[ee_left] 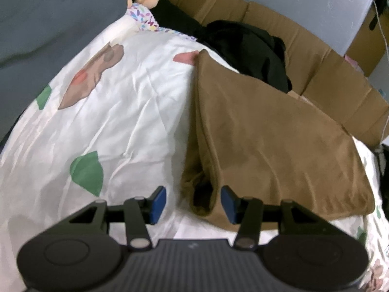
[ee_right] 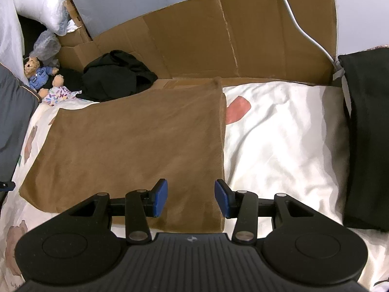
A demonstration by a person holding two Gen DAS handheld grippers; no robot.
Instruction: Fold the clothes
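We see the brown cloth (ee_right: 136,146) folded flat on the bed (ee_right: 279,133). Our left gripper (ee_left: 193,203) hangs half open around its corner, our right gripper (ee_right: 191,198) half open above its edge, neither pinching.

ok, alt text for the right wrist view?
A folded brown garment lies flat on a white patterned bedsheet, with the right gripper open over its near right corner. Behind sit a crumpled black garment, cardboard and a teddy bear.
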